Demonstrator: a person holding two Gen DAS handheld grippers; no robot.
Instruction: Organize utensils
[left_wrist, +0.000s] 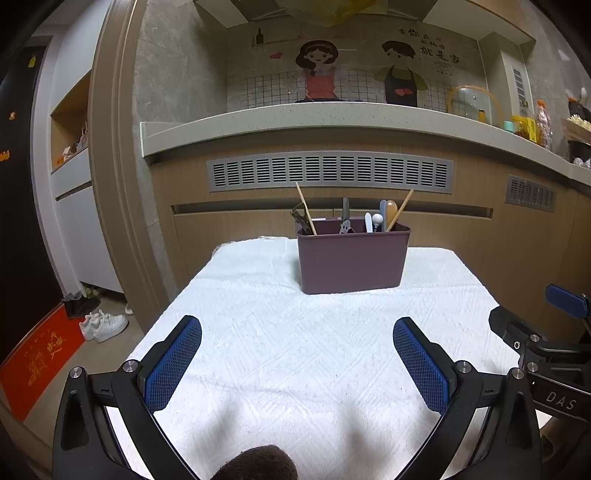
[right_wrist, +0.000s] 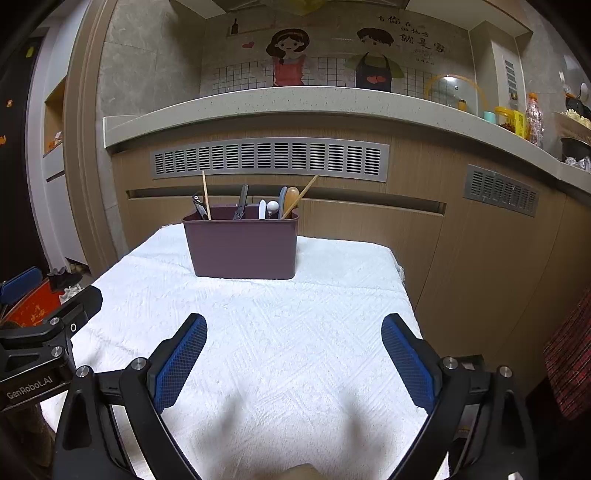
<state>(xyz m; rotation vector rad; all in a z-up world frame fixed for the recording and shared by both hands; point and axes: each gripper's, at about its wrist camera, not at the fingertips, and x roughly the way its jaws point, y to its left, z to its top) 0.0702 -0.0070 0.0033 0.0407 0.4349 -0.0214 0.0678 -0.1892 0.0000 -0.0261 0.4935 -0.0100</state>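
A dark purple utensil holder stands at the far end of a white towel-covered table. Several utensils stick up out of it: two wooden chopsticks, a wooden spoon, white-handled pieces and metal tools. My left gripper hovers open over the near part of the towel with nothing between its blue pads. My right gripper is open and empty too, well short of the holder. The right gripper also shows at the left view's right edge.
A kitchen counter with vented cabinet fronts runs behind the table. Bottles and jars stand at its right end. White shoes and a red mat lie on the floor to the left. The towel between grippers and holder is bare.
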